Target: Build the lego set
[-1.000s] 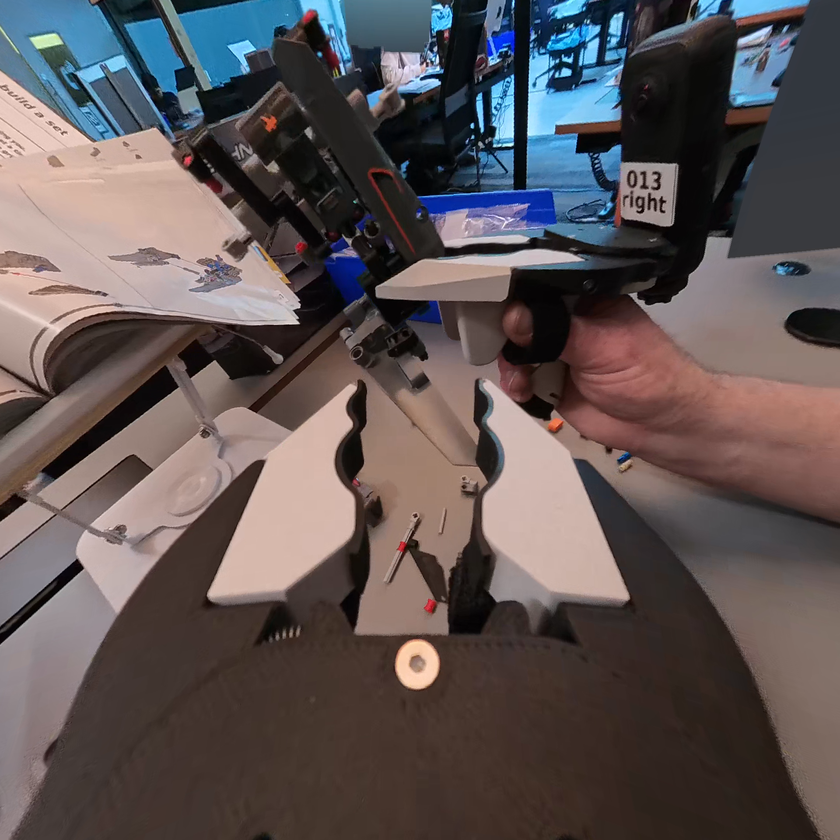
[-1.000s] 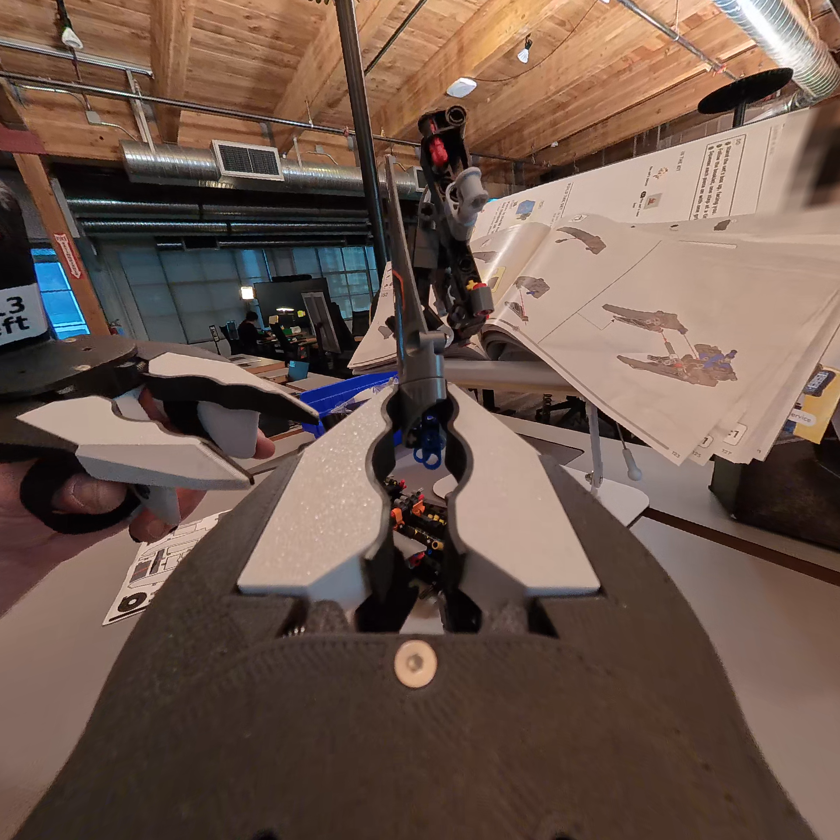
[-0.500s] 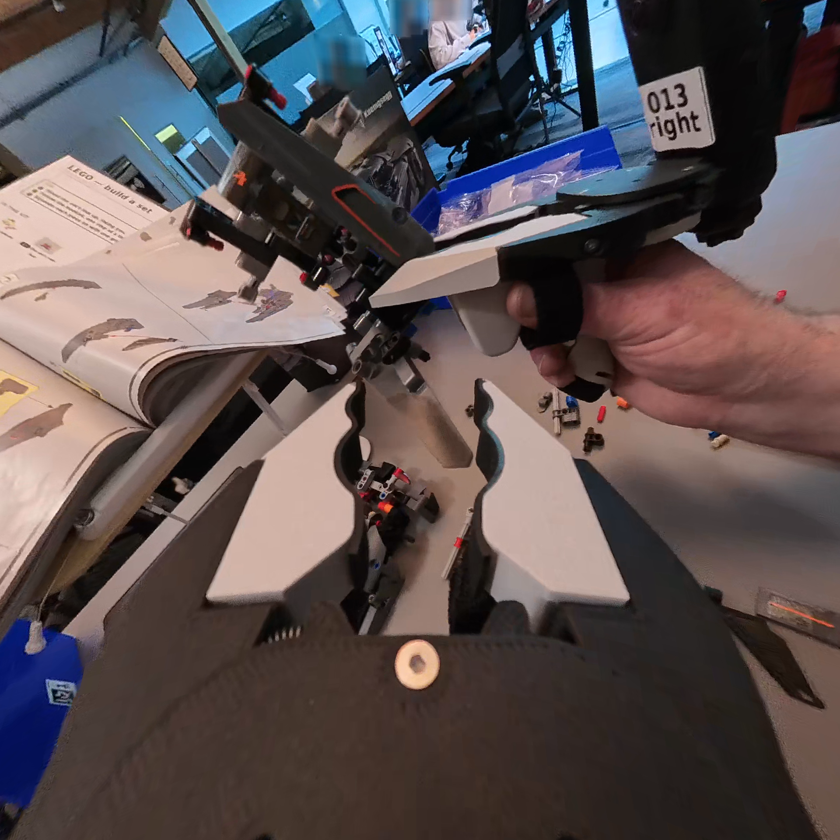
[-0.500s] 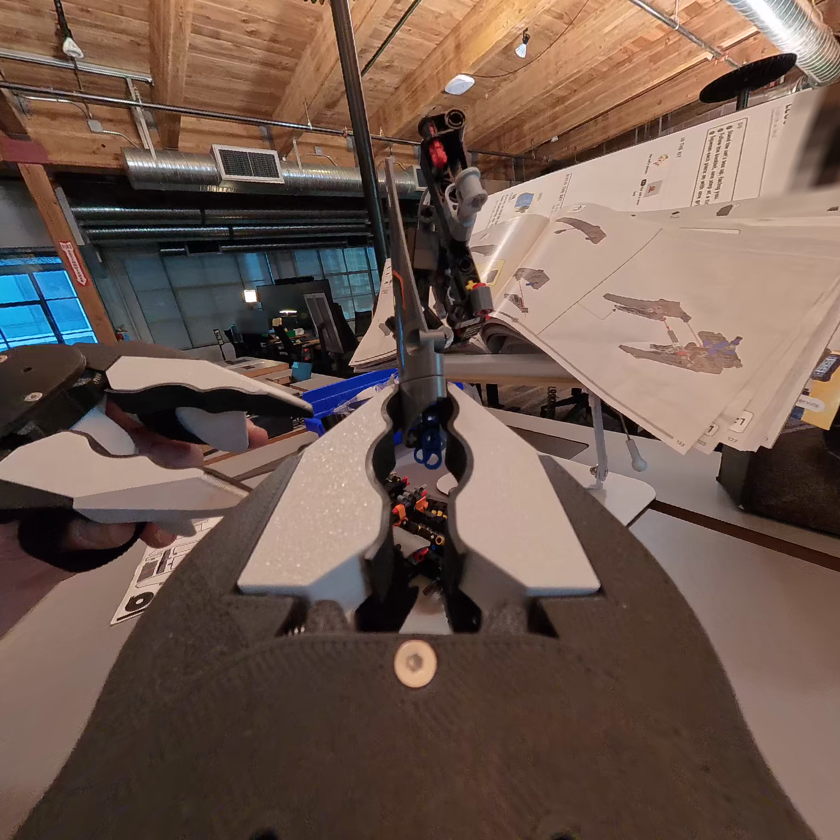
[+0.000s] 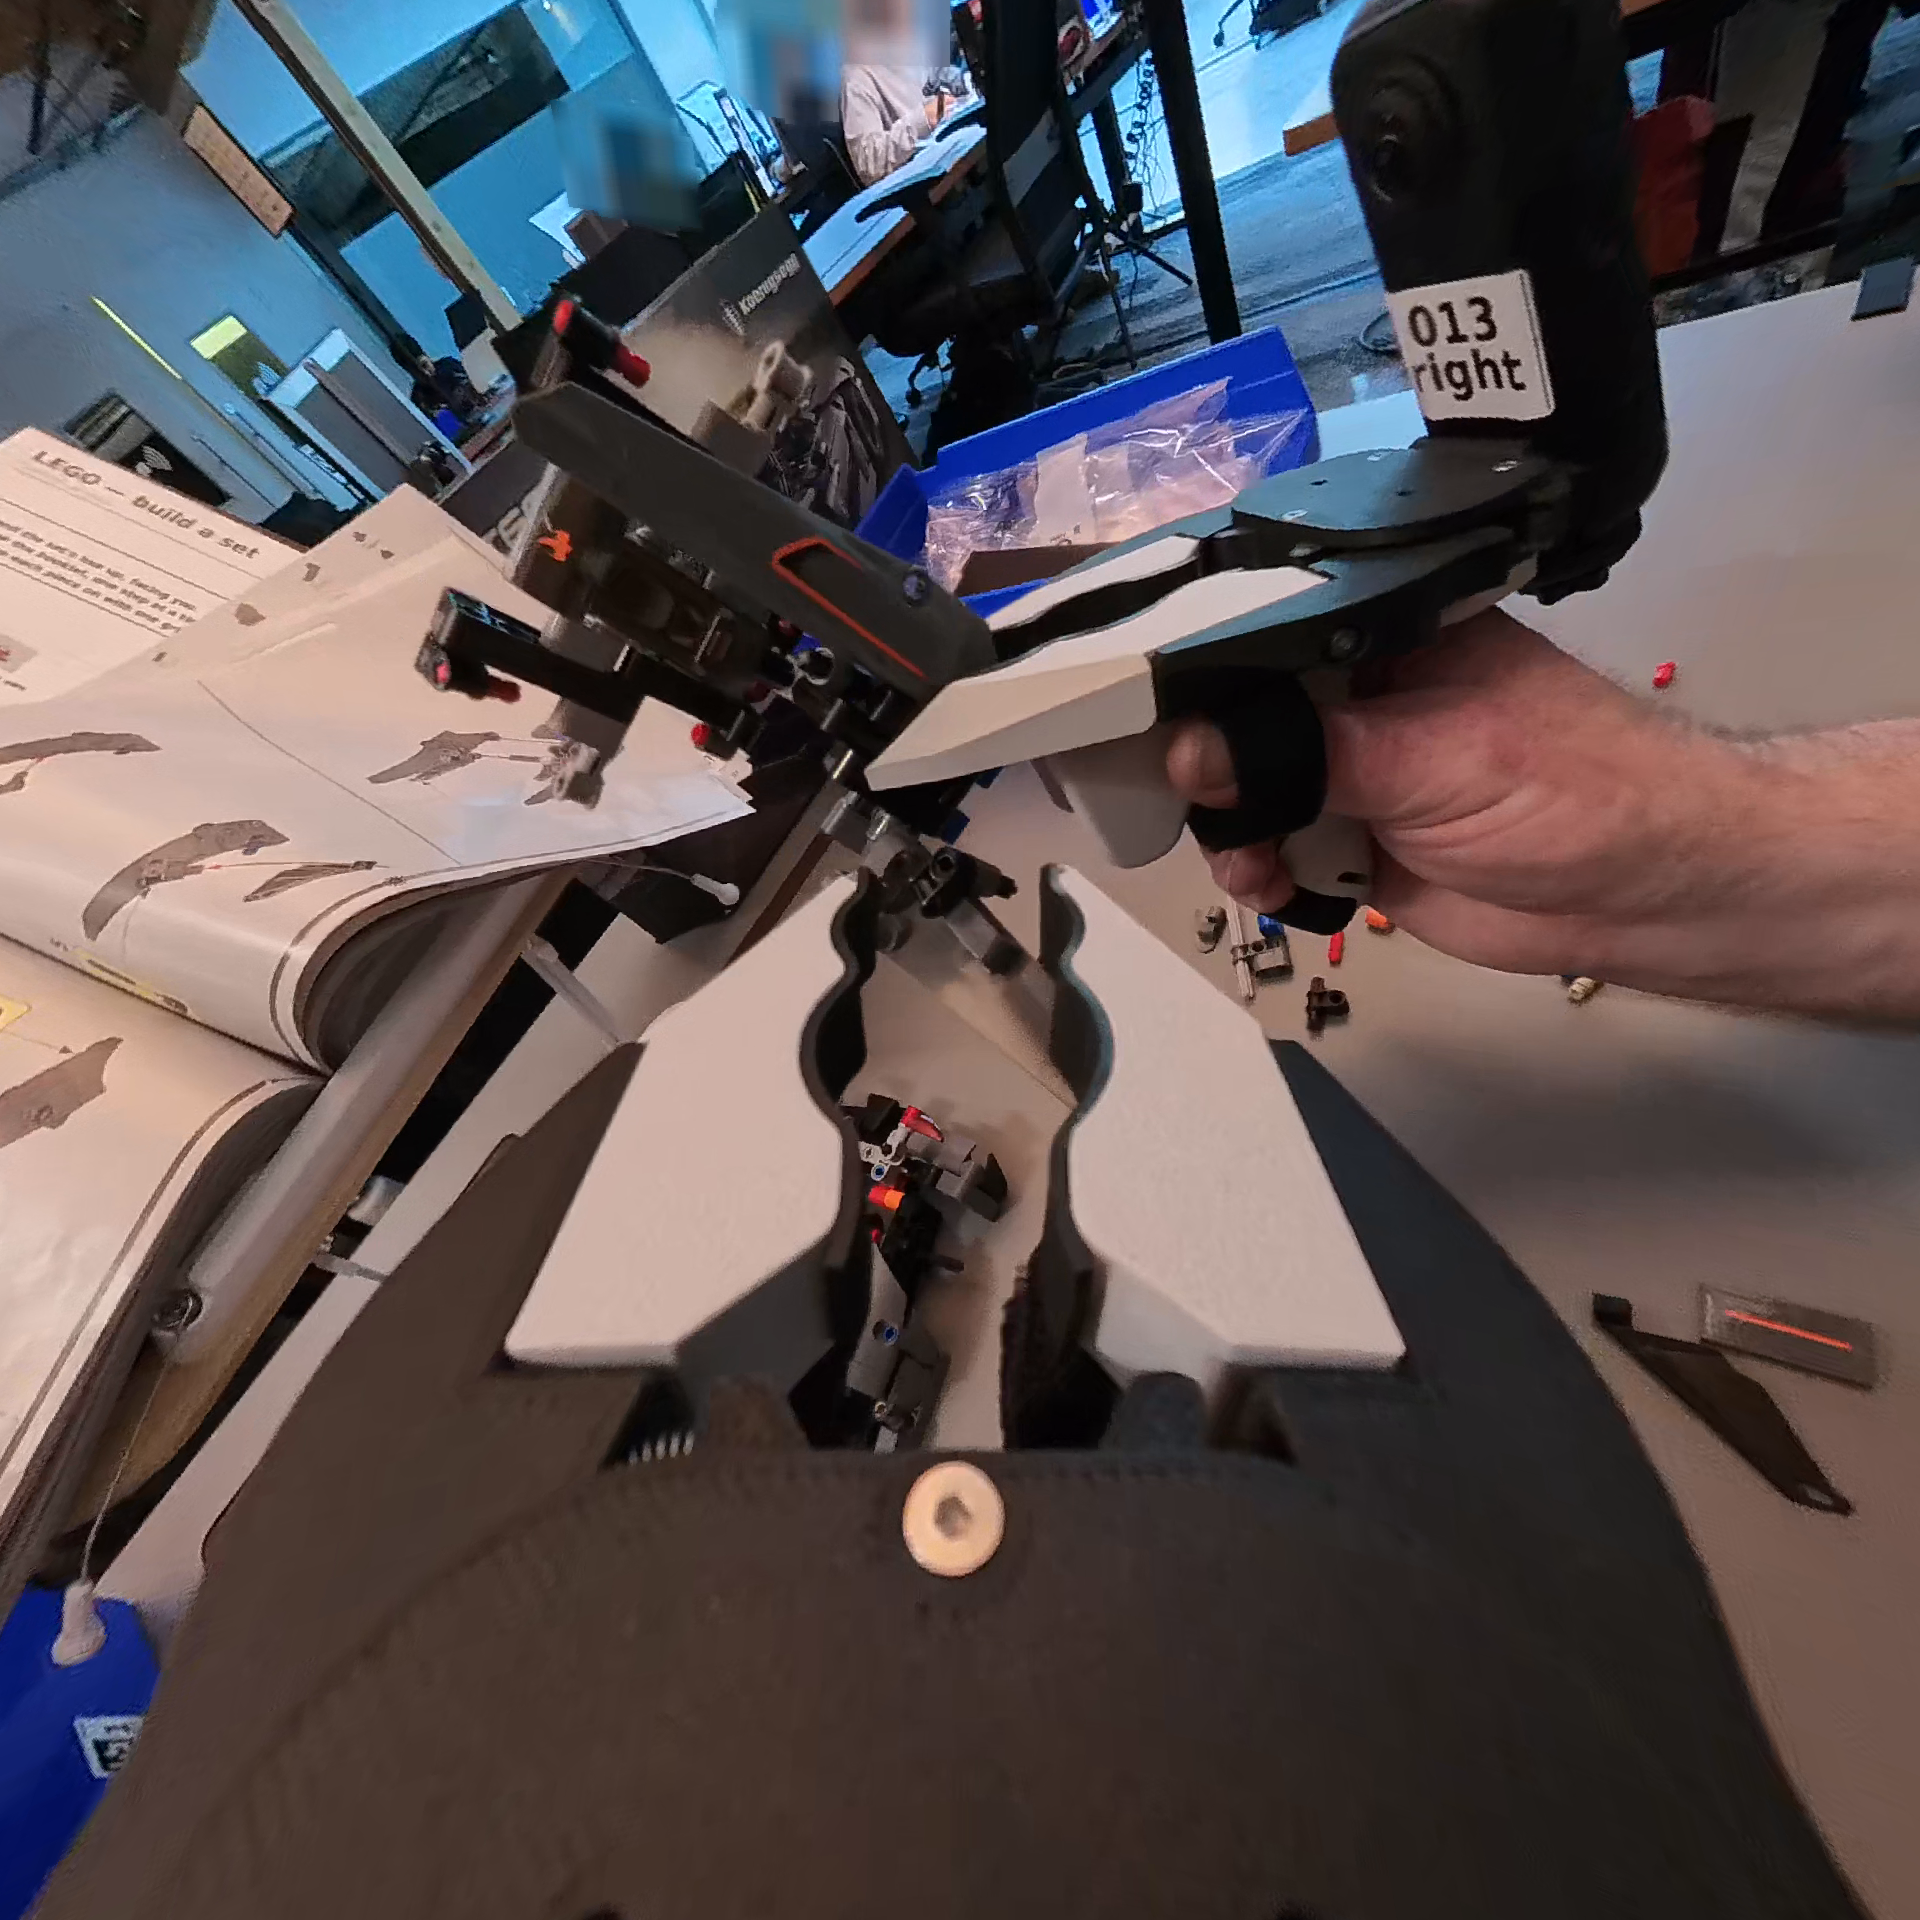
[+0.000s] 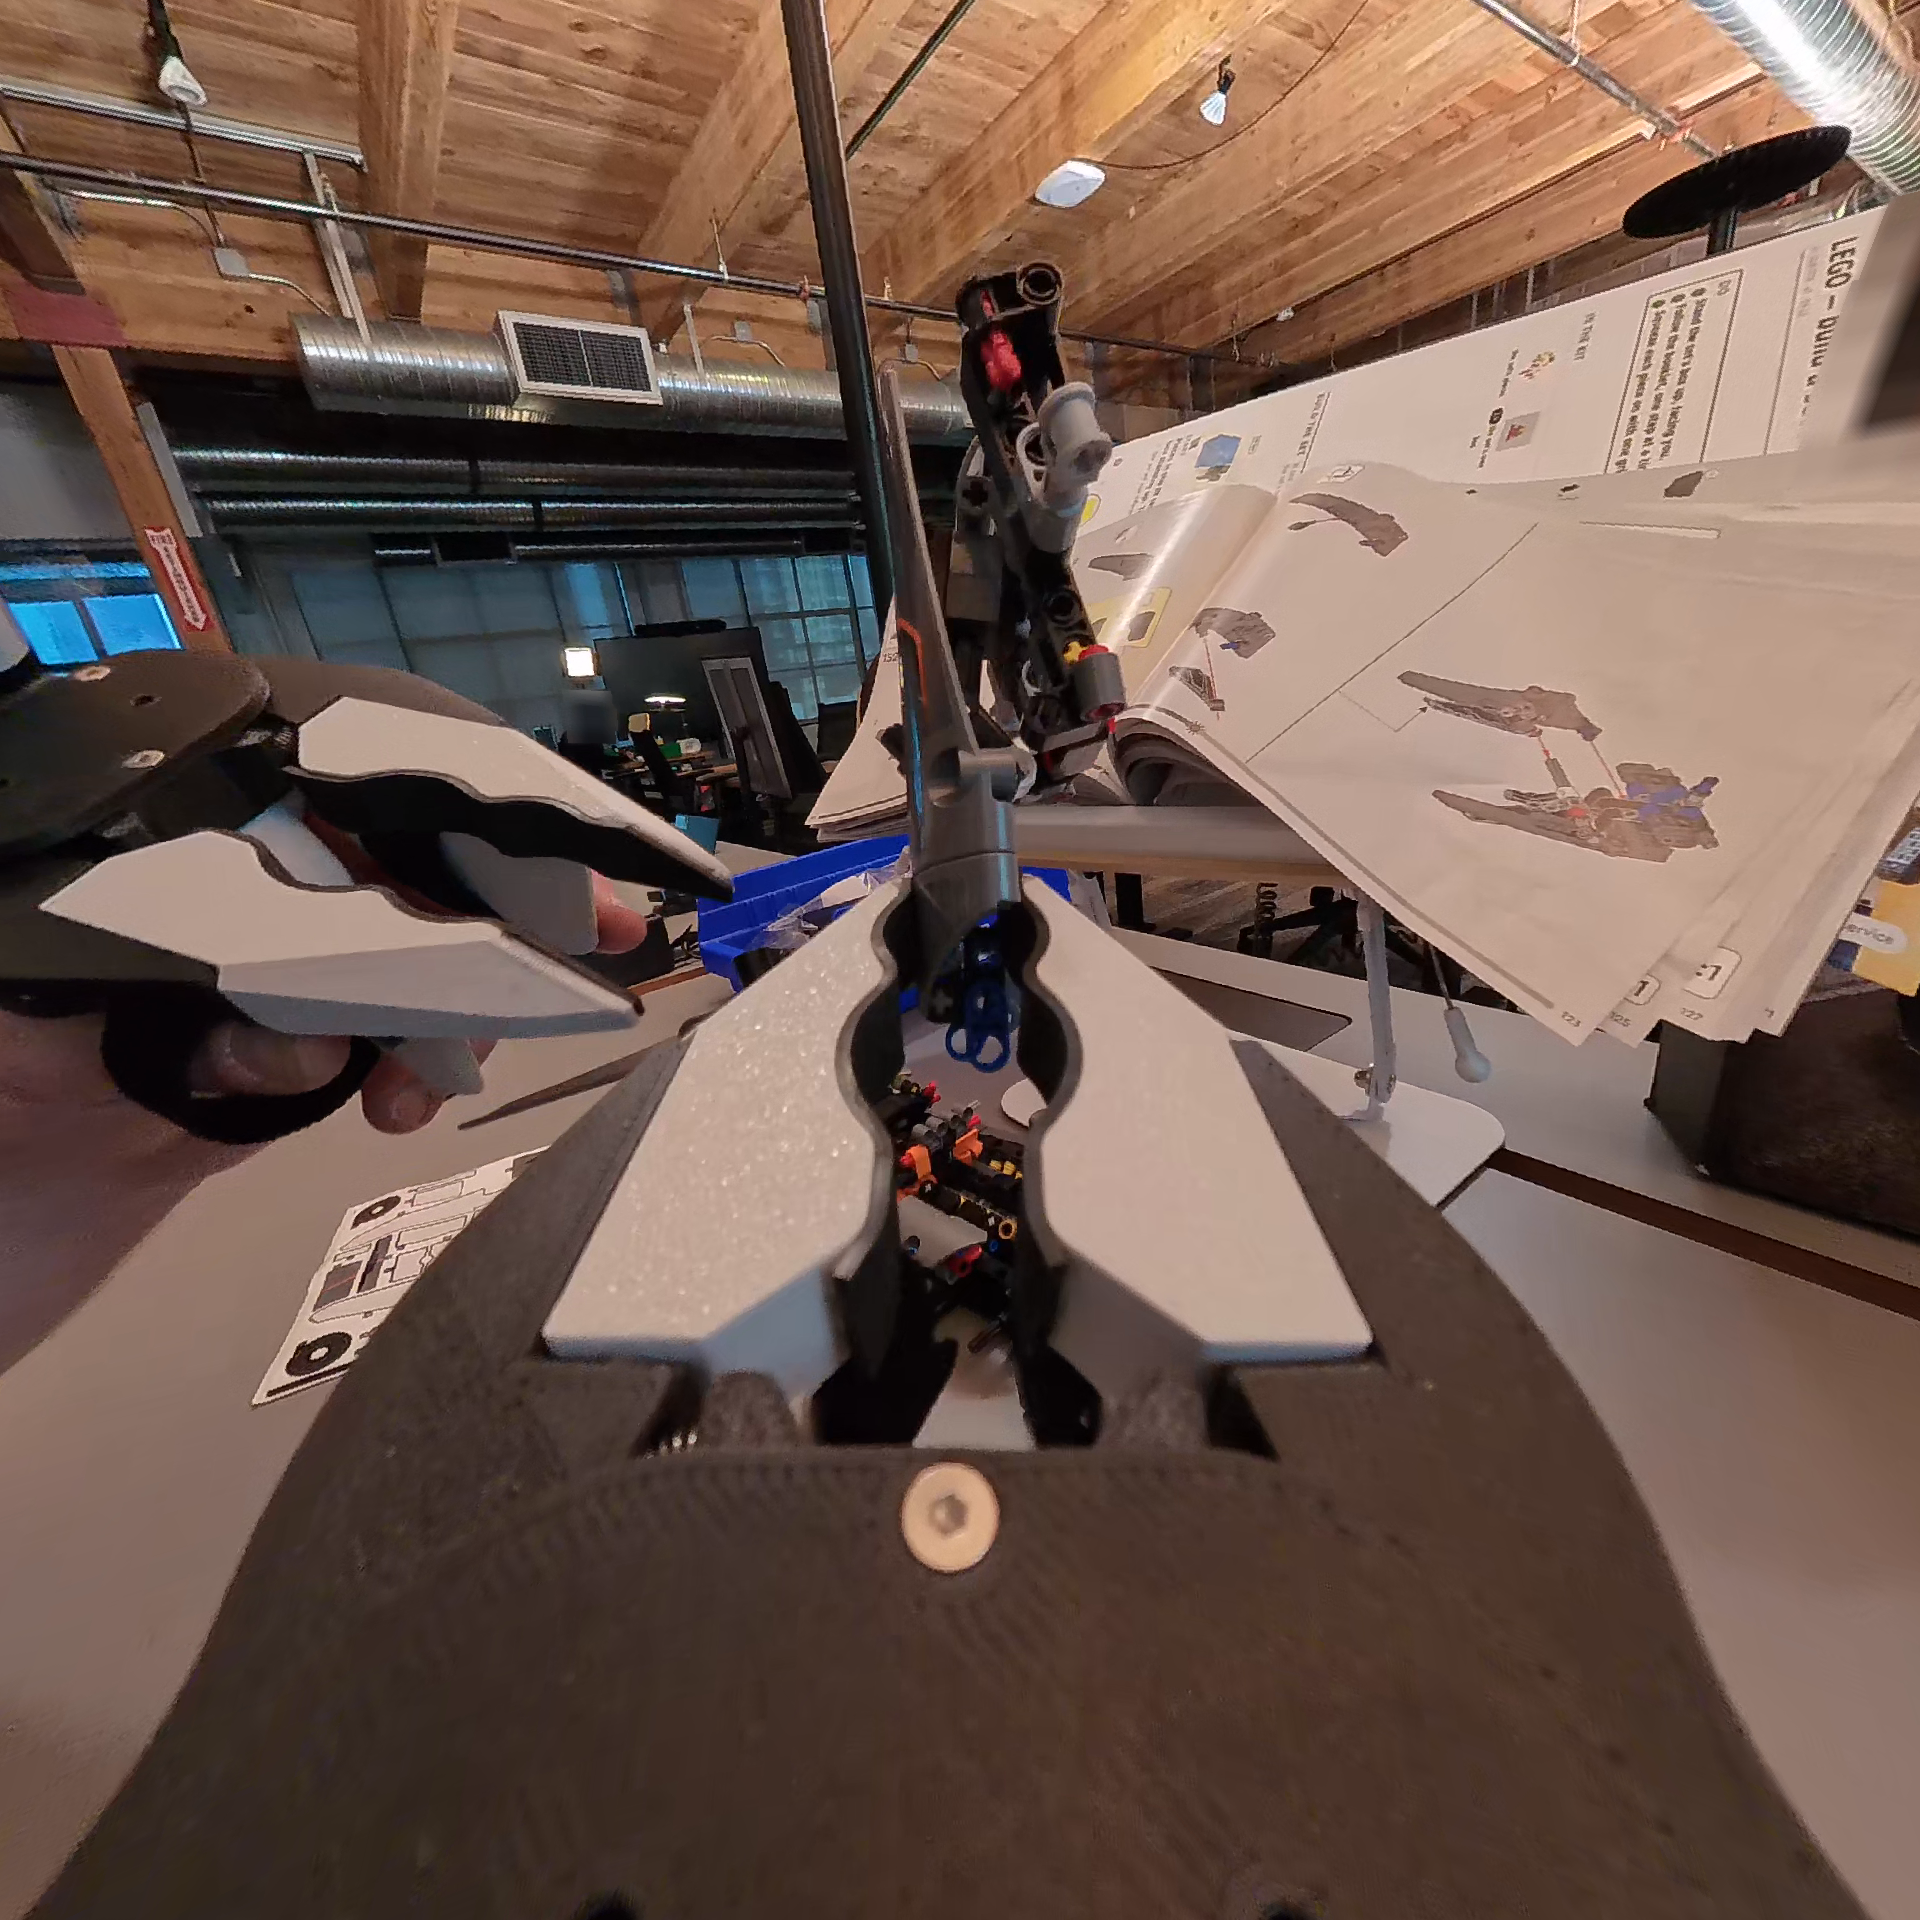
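The dark grey lego assembly (image 5: 727, 582) was held off the desk in the right gripper (image 6: 951, 935), whose jaws were clenched on its lower end, so that its long axis ran away from those fingers toward the open instruction booklet (image 5: 312, 790) on its stand along the desk's far edge. A second, smaller sub-assembly (image 5: 914, 1195) lay on the desk (image 5: 1558, 1143), showing through the gap of the left gripper (image 5: 951, 914), whose jaws stood released and empty. By my reading, the left gripper was nearer the lying piece and the held model's lower end sat just beyond its fingertips, so either could be taken next.
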